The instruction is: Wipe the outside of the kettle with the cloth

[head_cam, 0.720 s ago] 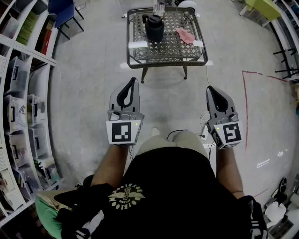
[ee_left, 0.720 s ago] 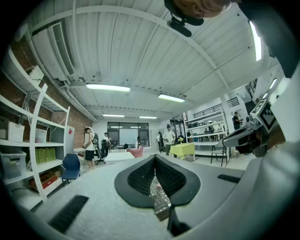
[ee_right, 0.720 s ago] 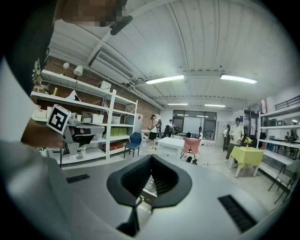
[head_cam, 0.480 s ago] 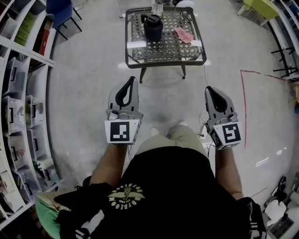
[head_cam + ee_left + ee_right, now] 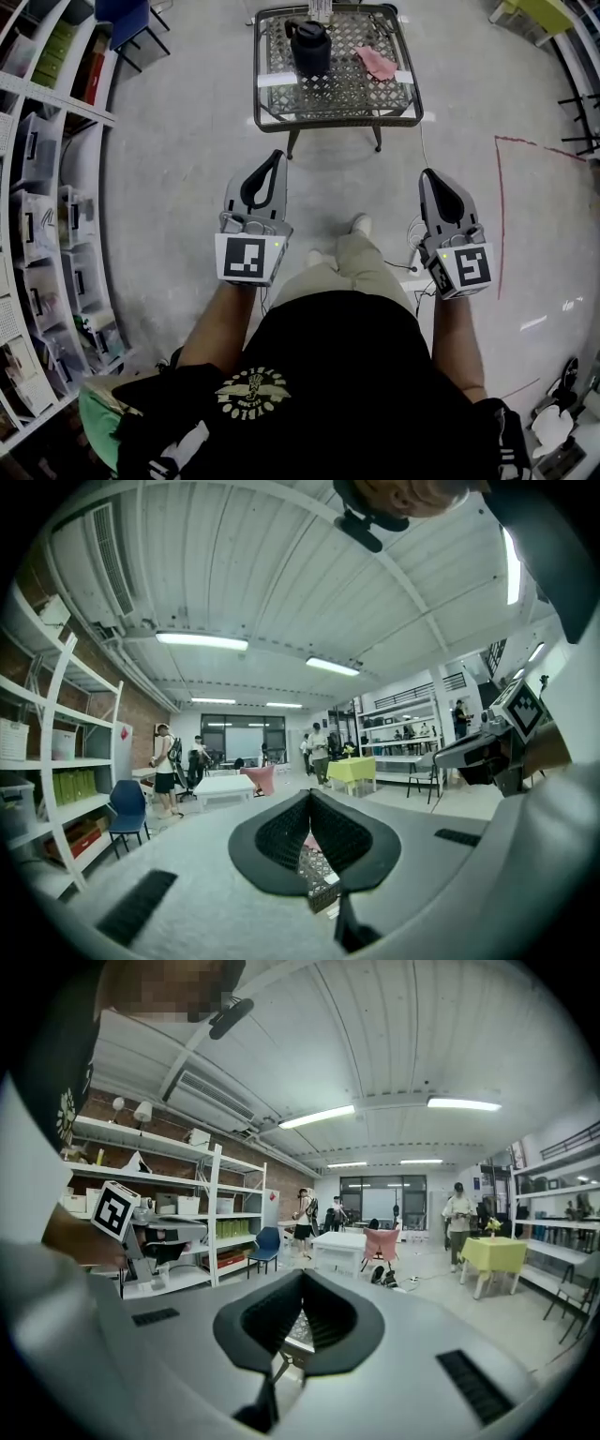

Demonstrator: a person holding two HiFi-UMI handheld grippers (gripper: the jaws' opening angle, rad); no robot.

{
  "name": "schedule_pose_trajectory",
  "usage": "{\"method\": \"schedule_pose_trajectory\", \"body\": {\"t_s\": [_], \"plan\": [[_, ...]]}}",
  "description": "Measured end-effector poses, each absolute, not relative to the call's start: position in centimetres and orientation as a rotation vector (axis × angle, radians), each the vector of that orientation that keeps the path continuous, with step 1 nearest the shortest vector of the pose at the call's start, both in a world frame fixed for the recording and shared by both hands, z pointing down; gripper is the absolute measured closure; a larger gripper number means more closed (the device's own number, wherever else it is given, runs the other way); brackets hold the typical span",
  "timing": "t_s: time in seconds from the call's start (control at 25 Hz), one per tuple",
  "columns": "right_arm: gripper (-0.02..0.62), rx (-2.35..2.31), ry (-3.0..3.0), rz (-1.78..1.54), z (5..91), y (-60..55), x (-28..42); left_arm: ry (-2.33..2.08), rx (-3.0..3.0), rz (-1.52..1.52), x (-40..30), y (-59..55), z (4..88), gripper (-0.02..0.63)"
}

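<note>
Grey-shelled, the left claw (image 5: 276, 157) and the right claw (image 5: 430, 174) are held out ahead of the person, side by side at waist height. Both point forward, tipped only slightly down, over the concrete floor (image 5: 178, 178) and well short of the counter (image 5: 337, 123). The left claw's jaws meet at their tips with nothing gripped, and the right claw's jaws are likewise pressed together and empty. The black kettle (image 5: 310, 47) stands upright on the mesh counter. The pink cloth (image 5: 378, 63) lies near its right, not touching it.
</note>
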State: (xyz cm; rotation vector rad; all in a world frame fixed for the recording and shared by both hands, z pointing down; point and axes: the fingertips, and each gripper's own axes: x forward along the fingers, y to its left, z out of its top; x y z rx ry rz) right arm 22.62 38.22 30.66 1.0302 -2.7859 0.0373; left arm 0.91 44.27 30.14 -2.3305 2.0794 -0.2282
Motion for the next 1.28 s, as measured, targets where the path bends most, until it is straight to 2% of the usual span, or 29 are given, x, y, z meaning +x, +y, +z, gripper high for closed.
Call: {"method": "schedule_pose_trajectory", "body": {"t_s": [1.28], "plan": [[0.584,0.861,-2.805,0.157,34.6,20.5,25.1,2.182,-2.331,-0.233,4.5,27.7,33.1,0.597]]}}
